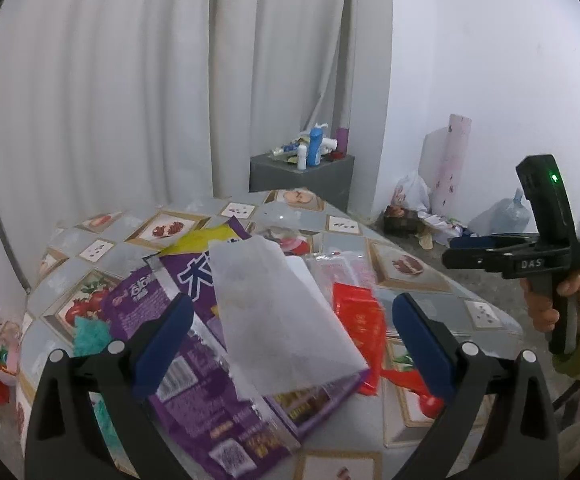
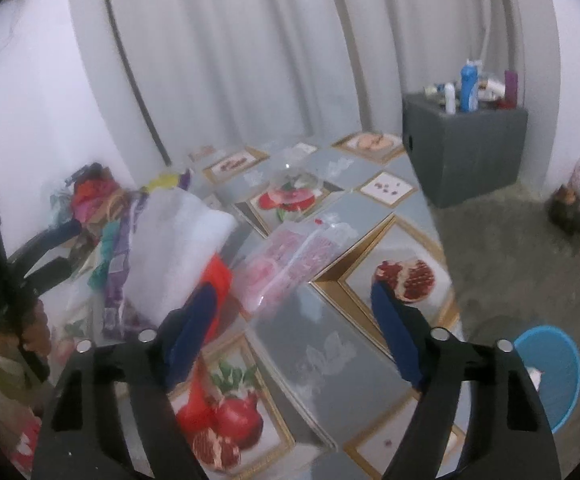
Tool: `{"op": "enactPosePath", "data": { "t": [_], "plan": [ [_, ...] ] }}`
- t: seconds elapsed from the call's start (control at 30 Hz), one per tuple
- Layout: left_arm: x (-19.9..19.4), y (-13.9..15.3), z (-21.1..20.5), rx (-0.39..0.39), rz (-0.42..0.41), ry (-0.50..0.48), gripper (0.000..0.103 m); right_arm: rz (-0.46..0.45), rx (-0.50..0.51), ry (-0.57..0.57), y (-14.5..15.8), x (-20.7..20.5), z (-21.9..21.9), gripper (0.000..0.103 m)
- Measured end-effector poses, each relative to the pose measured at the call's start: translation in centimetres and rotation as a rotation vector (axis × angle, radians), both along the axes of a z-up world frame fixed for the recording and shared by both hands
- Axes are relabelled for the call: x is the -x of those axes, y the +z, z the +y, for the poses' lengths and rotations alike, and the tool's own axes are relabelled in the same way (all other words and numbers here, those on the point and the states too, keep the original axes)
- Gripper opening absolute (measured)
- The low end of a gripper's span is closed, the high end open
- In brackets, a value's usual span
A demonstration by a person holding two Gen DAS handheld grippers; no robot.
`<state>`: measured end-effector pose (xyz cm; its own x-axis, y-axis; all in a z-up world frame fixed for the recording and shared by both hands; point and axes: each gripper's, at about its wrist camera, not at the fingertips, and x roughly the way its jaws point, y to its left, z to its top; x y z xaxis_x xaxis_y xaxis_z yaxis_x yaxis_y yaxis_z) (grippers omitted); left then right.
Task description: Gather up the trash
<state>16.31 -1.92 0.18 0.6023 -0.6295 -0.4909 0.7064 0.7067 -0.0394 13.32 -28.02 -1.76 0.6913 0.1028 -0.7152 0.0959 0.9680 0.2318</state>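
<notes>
Though unseen leftward, blue basket [image 2: 554, 376] rightward

Wrappers [image 1: 217, 360] litter the fruit-print table [image 1: 422, 304]

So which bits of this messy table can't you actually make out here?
- Purple wrapper, left wrist view: the white paper bag covers its middle.
- Red packet, same view: partly under that bag.
- Clear pink-printed bag, right wrist view: motion blur, print unreadable.
- Blue basket, right wrist view: the right gripper arm hides its near side; contents unclear.
</notes>
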Motion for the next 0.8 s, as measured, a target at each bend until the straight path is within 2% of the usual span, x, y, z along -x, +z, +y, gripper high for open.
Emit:
{"op": "enactPosePath", "data": {
  "t": [0.13,0.23,0.43,0.6,0.7,0.8],
  "plan": [
    [-1.6,-1.2,-1.6,-0.077,-0.006,0.005,0.083,0.072,-0.018,-0.010,-2.0,-2.7,0.5,0.060],
    [-2.0,-1.9,-2.7,-0.130,-0.028,-0.008,0.079,0.116,-0.008,-0.016,-3.1,-4.3,0.8,0.055],
    [-2.8,-3.6,-4.0,-0.226,-0.037,-0.011,0.065,0.160,0.007,-0.006,-4.6,-6.2,1.2,0.049],
    [-3.2,-4.7,-3.8,-0.234,0.000,0.001,0.055,0.203,0.056,0.007,-6.0,-7.0,1.9,0.045],
    [-3.6,-5.0,-3.6,-0.227,0.019,0.008,0.050,0.200,0.105,0.018,-5.9,-6.7,2.4,0.042],
    [-3.9,-5.4,-3.5,-0.230,0.037,0.015,0.044,0.204,0.165,0.019,-6.0,-6.7,2.7,0.033]
  ]
}}
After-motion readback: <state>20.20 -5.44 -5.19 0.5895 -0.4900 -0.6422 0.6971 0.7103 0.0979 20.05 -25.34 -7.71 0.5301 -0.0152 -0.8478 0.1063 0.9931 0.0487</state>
